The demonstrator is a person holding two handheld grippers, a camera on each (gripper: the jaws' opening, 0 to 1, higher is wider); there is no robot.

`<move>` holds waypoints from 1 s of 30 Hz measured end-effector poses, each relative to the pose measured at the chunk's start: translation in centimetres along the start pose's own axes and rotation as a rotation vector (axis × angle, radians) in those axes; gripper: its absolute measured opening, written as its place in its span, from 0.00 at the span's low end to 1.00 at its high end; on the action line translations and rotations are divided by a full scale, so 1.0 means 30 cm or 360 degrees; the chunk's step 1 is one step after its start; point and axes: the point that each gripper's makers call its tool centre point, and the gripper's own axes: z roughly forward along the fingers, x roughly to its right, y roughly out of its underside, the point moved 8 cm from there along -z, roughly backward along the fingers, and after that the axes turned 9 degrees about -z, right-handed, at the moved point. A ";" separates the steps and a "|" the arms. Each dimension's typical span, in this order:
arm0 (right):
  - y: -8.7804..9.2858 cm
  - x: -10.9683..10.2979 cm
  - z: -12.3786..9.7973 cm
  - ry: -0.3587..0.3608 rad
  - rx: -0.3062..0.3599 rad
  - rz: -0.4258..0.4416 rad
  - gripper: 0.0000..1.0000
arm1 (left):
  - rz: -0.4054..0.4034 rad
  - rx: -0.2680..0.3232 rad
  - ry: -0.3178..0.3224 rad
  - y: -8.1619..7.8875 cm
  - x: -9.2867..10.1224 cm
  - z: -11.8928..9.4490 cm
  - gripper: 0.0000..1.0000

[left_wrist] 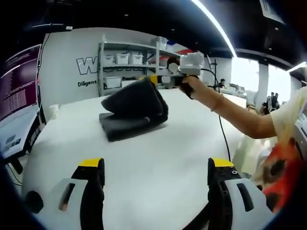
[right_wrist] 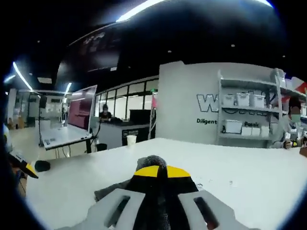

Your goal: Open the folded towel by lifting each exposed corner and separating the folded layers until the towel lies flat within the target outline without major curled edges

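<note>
A dark grey folded towel (left_wrist: 132,112) lies on the white table (left_wrist: 158,158) toward its far side. Its top layer is lifted up and peeled back at the far right corner. My right gripper (left_wrist: 156,79), held by a person's hand, is shut on that raised corner. In the right gripper view the jaws are closed together with dark towel fabric (right_wrist: 154,165) bunched between the yellow tips of my right gripper (right_wrist: 161,172). My left gripper (left_wrist: 156,167) hovers low over the near part of the table, open and holding nothing, well short of the towel.
A person's arm (left_wrist: 240,115) reaches in from the right across the table. Shelves with white bins (left_wrist: 129,60) stand behind the table against a white wall. A monitor (left_wrist: 17,96) sits at the left edge. A white cup (right_wrist: 131,140) stands at the table's far edge.
</note>
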 end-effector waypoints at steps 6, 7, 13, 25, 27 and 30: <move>0.019 0.070 -0.048 0.0079 0.0020 0.0072 0.00 | 0.0004 -0.0004 -0.0004 0.000 0.001 -0.002 0.86; 0.025 0.075 -0.056 0.0090 0.0015 0.0072 0.00 | 0.0004 -0.0003 -0.0004 0.000 0.002 -0.002 0.86; 0.060 0.101 -0.103 0.0137 0.0000 0.0089 0.00 | 0.0006 -0.0009 0.0000 0.006 0.008 -0.002 0.86; 0.160 0.160 -0.176 0.0247 -0.0075 0.0088 0.00 | 0.0018 -0.0040 0.0005 0.009 0.019 0.005 0.86; 0.175 0.169 -0.184 0.0255 -0.0091 0.0093 0.00 | 0.0019 -0.0042 0.0008 0.009 0.021 0.006 0.86; 0.193 0.177 -0.196 0.0262 -0.0119 0.0078 0.00 | 0.0016 -0.0036 0.0010 0.008 0.024 0.007 0.86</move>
